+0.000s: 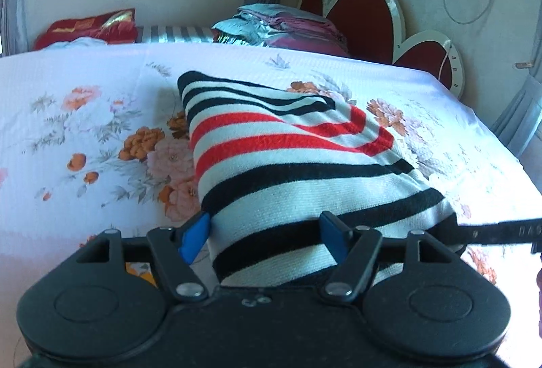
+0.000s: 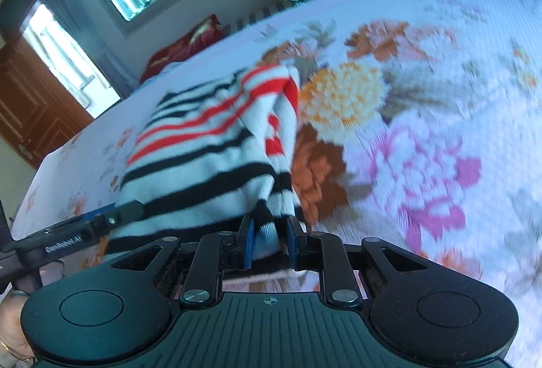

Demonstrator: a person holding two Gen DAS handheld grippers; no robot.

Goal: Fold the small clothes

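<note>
Right hand-held gripper (image 2: 269, 244) pinching striped garment (image 2: 210, 144), "GenRobot.AI" on left hand-held gripper (image 2: 101, 219)

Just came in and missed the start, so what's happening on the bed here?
A person is folding a striped sweater on the flowered bedsheet with two handheld grippers. The right gripper pinches a bunched bit of its near edge. The left gripper sits open, straddling the same end. The sweater looks partly folded already.

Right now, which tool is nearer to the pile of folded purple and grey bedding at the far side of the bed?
Neither clearly. The left tool and right tool both sit at the near end of the striped knit garment, far from the folded bedding.
</note>
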